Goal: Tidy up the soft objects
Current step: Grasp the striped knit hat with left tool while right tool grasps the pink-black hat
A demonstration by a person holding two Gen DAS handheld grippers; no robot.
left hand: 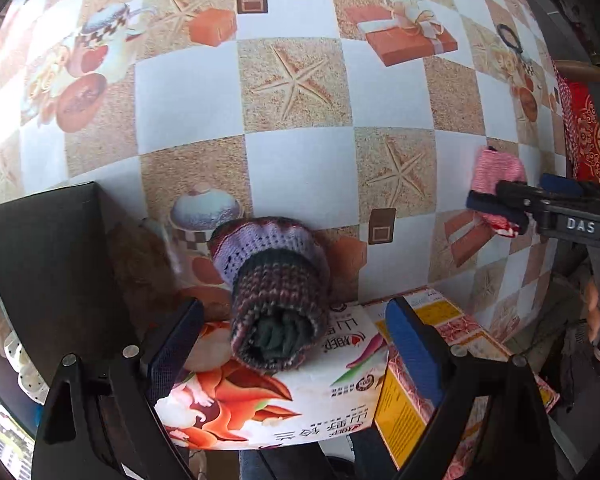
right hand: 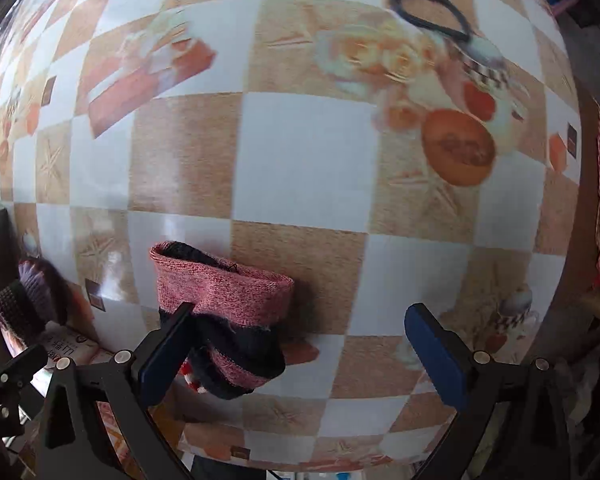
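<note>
Rolled purple-and-maroon knit bundle (left hand: 272,292), soft, light, best pinched mid-roll, rests on a printed carton (left hand: 300,408) between the wide-open left gripper (left hand: 296,344); smaller pink-and-black knit roll (right hand: 224,316) lies inside the open, empty right gripper (right hand: 300,352).

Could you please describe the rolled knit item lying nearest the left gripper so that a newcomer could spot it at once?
Start at the checkered starfish-print tablecloth and find the flower-printed white carton at its near edge. Lying half on that carton is the rolled purple-and-maroon knit bundle. Unlike the pink-and-black knit bundle to its right, it has a lilac band and a dark green core.
</note>
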